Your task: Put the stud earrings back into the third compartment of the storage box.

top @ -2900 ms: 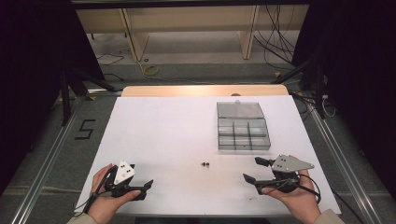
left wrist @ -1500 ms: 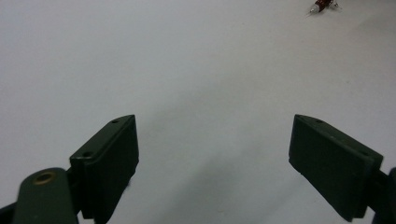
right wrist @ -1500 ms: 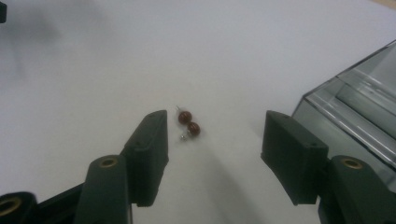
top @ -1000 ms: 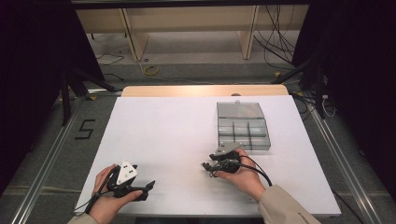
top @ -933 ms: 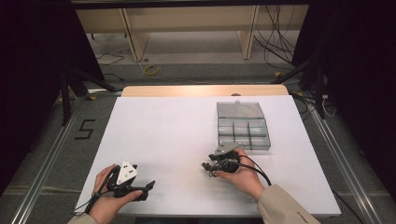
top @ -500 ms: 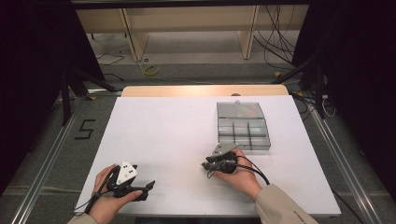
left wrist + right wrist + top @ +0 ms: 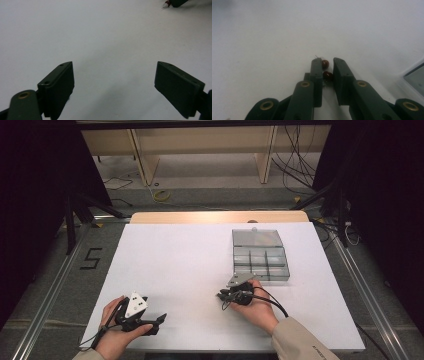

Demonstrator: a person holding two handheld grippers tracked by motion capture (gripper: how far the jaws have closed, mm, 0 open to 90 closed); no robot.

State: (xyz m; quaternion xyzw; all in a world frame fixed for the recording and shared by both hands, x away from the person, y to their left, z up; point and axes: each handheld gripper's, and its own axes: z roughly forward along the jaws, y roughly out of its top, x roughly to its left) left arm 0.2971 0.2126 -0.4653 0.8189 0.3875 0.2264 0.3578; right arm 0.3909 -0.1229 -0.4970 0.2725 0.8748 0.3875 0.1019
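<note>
Two small dark-red bead-like parts (image 7: 327,75) with thin wire legs lie on the white table between the jaws of my right gripper (image 7: 327,65). The jaws have just been closing and now pinch the nearer bead, while the other bead (image 7: 325,64) sits at the tips. In the high view my right gripper (image 7: 220,296) rests low on the table near the middle front, pointing left. My left gripper (image 7: 161,318) lies at the front left with its jaws wide open (image 7: 113,82) over bare table. The left gripper view catches a red part (image 7: 167,3) at the far gripper's tip.
A clear plastic compartment box (image 7: 260,257) with its lid open stands right behind my right hand. The white table (image 7: 175,260) ends close to both hands at the front. Beyond its far edge are a wooden frame and cables on the floor.
My right hand came in from the front right to the small parts at the middle front, then stayed there while its jaws narrowed. The left gripper has not moved.
</note>
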